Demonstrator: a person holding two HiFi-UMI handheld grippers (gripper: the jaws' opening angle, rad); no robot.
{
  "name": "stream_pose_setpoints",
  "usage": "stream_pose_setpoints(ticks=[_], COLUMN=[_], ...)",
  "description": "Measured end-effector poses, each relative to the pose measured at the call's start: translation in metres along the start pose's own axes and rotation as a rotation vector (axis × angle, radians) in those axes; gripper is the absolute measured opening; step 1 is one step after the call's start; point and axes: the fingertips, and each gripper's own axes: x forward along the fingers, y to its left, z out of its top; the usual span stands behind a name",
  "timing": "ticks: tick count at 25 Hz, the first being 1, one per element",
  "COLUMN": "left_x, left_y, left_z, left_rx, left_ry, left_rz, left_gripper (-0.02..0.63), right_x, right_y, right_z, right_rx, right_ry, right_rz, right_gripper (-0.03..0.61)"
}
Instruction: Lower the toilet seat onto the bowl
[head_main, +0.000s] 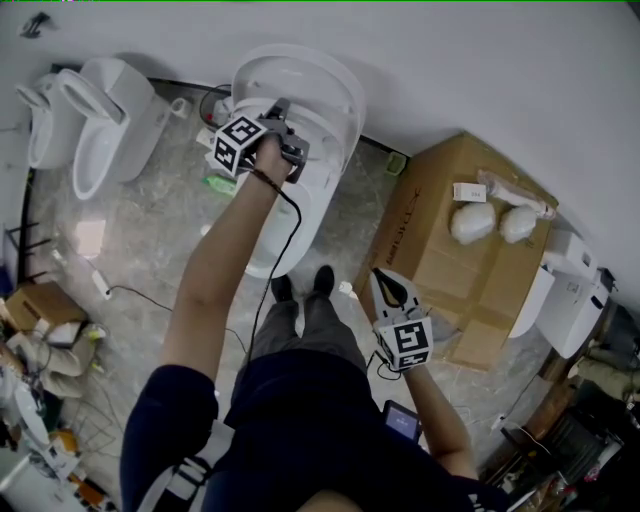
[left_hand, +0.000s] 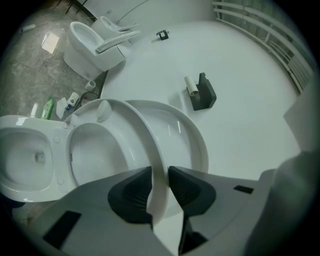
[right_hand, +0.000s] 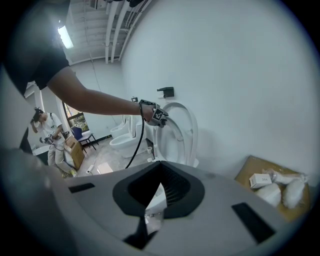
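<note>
A white toilet stands against the wall with its lid (head_main: 325, 85) and seat raised upright over the bowl (head_main: 270, 255). My left gripper (head_main: 290, 140) is at the top edge of the raised parts. In the left gripper view the seat ring (left_hand: 145, 135) runs between the pads of the left gripper (left_hand: 160, 187), which is shut on its rim; the lid (left_hand: 187, 137) stands just behind it and the bowl's rim (left_hand: 20, 125) lies at the left. My right gripper (head_main: 385, 283) hangs by the person's legs, shut with nothing in it (right_hand: 160, 172).
A cardboard box (head_main: 450, 260) with white wrapped items stands right of the toilet. Two more toilets (head_main: 100, 130) stand at the left. Bottles (head_main: 220, 183) sit by the toilet's base. A black paper holder (left_hand: 202, 92) is on the wall. Another person (right_hand: 50, 140) stands far off.
</note>
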Motion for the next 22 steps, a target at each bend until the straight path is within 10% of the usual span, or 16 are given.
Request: stream_pose_setpoints(ticks=[22], left_x=[-0.132], left_y=[0.050], left_z=[-0.015], left_rx=[0.038], left_ry=[0.041], left_rz=[-0.030], left_gripper=[0.084], right_x=[0.006], right_y=[0.044], right_z=[-0.002], right_rx=[-0.067], right_ry=[0.007], right_rz=[0.077], right_gripper=[0.020])
